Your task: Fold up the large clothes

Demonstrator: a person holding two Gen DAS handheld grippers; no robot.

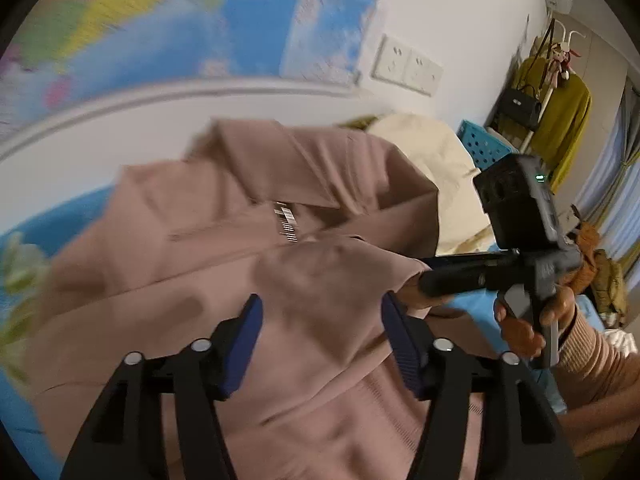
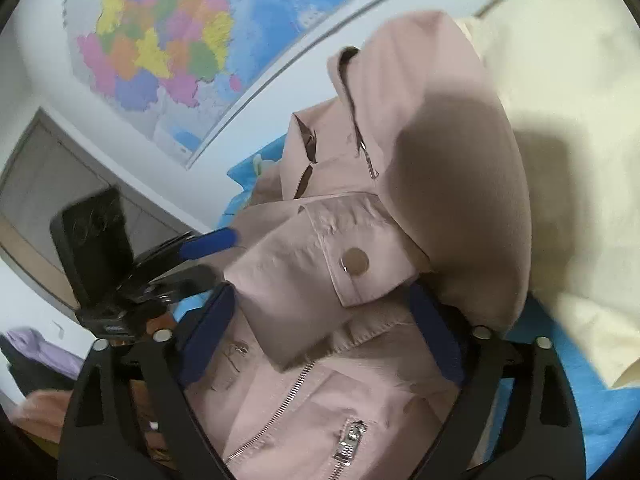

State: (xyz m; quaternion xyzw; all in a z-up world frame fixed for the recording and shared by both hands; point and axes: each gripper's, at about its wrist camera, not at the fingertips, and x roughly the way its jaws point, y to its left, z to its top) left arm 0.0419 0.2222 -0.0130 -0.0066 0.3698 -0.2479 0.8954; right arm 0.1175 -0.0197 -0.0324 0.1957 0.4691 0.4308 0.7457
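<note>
**Pink jacket between both sets of tongs on a blue bed**

Blue bedding (image 1: 476,304) lies under everything we see from the left wrist, with a blurred, brightly coloured wall map (image 1: 168,20) above a white wall and two white sockets (image 1: 408,65) to its right. At the far right a rack carries a mustard garment (image 1: 568,120) and a black handbag (image 1: 520,106), beside a blue perforated crate (image 1: 482,144). Our left gripper (image 1: 320,344) has its blue-padded fingers (image 1: 244,348) spread wide, with the pink jacket (image 1: 224,248) bunched between them; we cannot tell whether the pads press the cloth. A white tag (image 1: 287,222) at the collar carries a barcode, its print unreadable. A cream garment (image 1: 440,160) lies just behind the jacket. Our right gripper (image 1: 440,280) reaches in from the right, its tips hidden by pink cloth.

From the right wrist, the wall map (image 2: 160,40) shows clearer, though its lettering stays too small to read. Our right gripper (image 2: 320,336) is likewise wide apart, straddling a folded sleeve cuff (image 2: 320,256) with a round metal snap (image 2: 354,261); grip cannot be judged. A zip (image 2: 276,412) and a metal puller (image 2: 348,440) run below. The left gripper (image 2: 208,240) points in from the left. Cream cloth (image 2: 560,80) fills the right side.
</note>
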